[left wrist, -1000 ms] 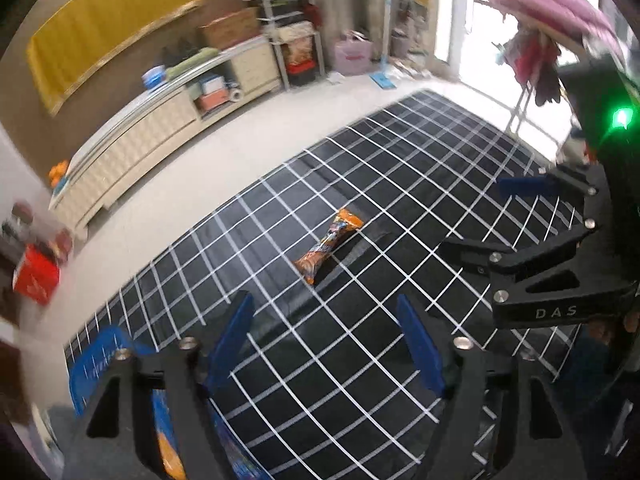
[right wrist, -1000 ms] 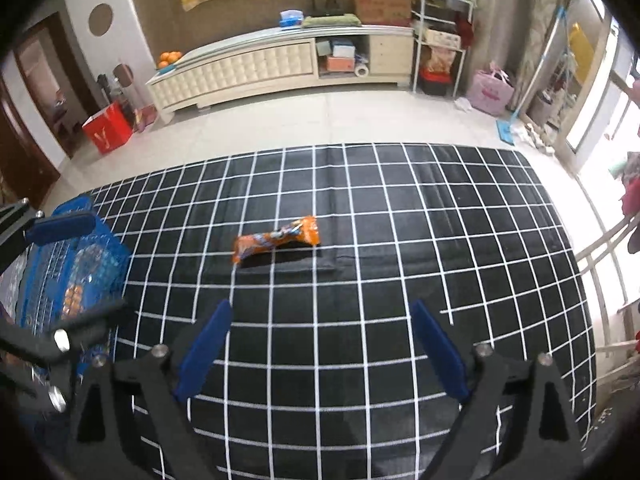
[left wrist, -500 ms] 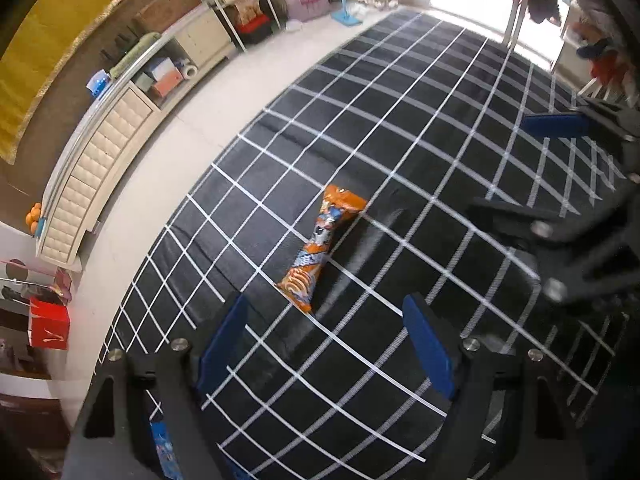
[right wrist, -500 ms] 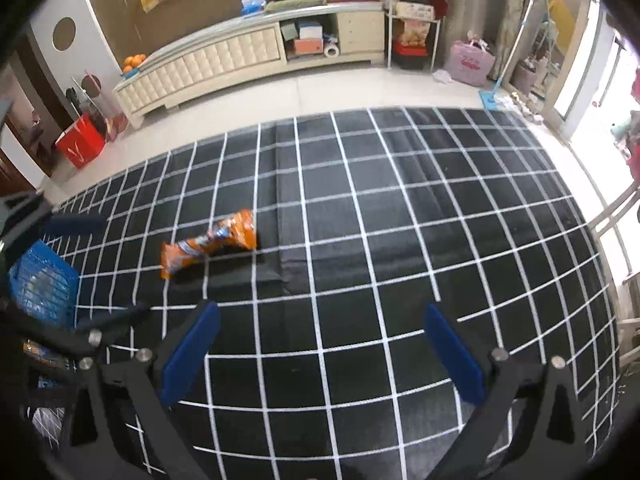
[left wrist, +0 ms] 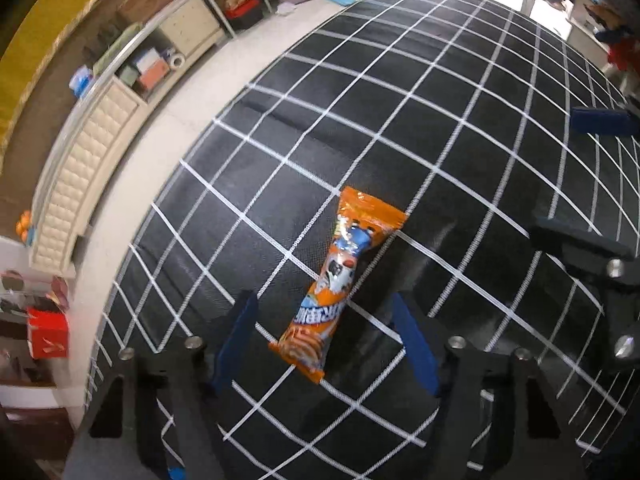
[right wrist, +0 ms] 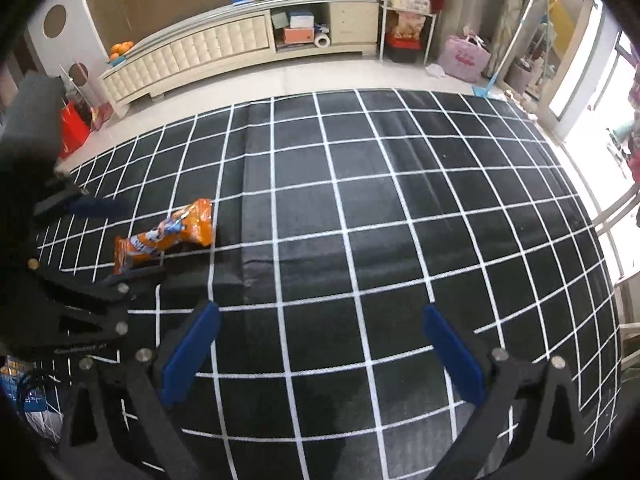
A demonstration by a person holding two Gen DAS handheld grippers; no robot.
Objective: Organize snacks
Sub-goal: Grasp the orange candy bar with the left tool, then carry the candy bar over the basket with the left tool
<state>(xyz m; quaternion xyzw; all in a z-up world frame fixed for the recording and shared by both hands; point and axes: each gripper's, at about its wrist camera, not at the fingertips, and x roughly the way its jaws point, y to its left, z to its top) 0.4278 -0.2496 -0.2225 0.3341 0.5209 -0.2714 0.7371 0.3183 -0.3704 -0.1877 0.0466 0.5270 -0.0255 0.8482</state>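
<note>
An orange snack packet lies flat on the black checked mat. My left gripper is open and low over the packet, its blue pads on either side of the packet's near end, not touching it. In the right wrist view the packet lies at the left, with the left gripper around its near end. My right gripper is open and empty above bare mat, to the right of the packet; it shows at the right edge of the left wrist view.
A blue basket with snacks is at the lower left edge of the right wrist view. A long cream cabinet stands on the tiled floor beyond the mat. A red bag and a pink bag stand off the mat.
My left gripper has moved forward and down to the packet, which now lies between its open pads. My right gripper stayed open and shifted little.
</note>
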